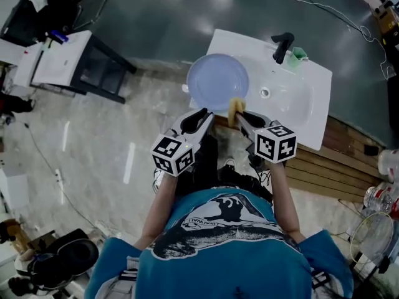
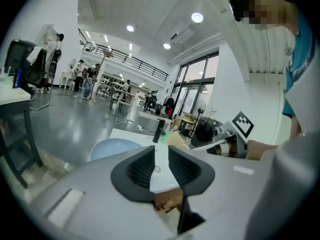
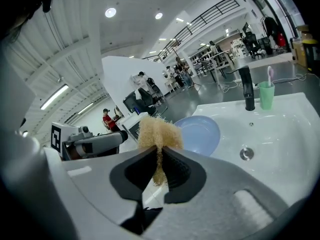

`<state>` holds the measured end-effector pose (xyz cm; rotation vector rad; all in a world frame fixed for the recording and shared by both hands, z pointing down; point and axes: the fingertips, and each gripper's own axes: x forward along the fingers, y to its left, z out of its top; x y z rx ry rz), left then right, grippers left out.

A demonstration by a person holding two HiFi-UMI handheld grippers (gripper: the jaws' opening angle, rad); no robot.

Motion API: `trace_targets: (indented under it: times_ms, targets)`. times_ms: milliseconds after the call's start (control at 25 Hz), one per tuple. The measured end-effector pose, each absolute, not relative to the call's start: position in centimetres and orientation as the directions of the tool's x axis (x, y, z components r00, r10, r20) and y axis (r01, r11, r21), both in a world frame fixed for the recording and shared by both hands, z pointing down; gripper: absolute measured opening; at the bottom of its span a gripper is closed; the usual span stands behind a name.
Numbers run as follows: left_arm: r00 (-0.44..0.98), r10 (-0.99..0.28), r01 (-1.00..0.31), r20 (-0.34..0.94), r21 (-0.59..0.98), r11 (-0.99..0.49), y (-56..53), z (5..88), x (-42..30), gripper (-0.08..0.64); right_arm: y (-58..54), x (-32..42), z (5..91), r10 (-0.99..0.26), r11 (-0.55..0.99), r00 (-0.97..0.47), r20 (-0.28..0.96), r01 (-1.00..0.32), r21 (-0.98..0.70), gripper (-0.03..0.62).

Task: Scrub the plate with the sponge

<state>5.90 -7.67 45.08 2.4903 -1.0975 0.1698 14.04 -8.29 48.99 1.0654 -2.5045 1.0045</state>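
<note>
Sponge (image 3: 157, 131) is already in the grip, so I'd call this the approach, right before any actual scrubbing. The right gripper (image 3: 160, 151) has its jaws clamped tight on it, with the fluffy yellow top sticking out above the pads. It hovers at the near edge of the white sink (image 1: 299, 98), just short of the plate (image 1: 217, 81) and not touching it as far as I can see.

The left gripper (image 1: 202, 114) sits beside it with jaws a little apart and nothing between them.

Next move, my guess: bring the sponge forward and down onto the plate face. The left one probably needs to pin the rim so the plate doesn't skate around.

As for containers, the pale blue plate lies at the left end of the sink and looks bare. The basin has nothing else in it but the drain. A green cup (image 1: 299, 55) by the black faucet (image 1: 282, 45) holds a toothbrush (image 3: 270, 74).
</note>
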Motion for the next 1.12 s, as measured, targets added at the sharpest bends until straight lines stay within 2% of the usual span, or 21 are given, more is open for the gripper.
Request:
trace_targets:
  times_ms: [240, 520, 1120]
  targets:
    - [0.656, -0.696, -0.752, 0.292, 0.333, -0.569, -2.4, 46.0, 6.2, 0.08, -4.5, 14.6, 49.3, -0.539, 0.497, -0.725, 0.429, -0.685, -0.533, 0.031]
    - [0.618, -0.721, -0.782, 0.313, 0.334, -0.526, 1.1, 46.2, 5.9, 0.005, -1.4, 14.0, 49.5, -0.509, 0.507, -0.745, 0.431, -0.665, -0.549, 0.031]
    - [0.642, -0.703, -0.764, 0.306, 0.328, -0.555, 3.4, 45.0, 2.3, 0.006, 1.2, 9.7, 47.6, -0.526, 0.519, -0.736, 0.426, -0.674, -0.525, 0.028]
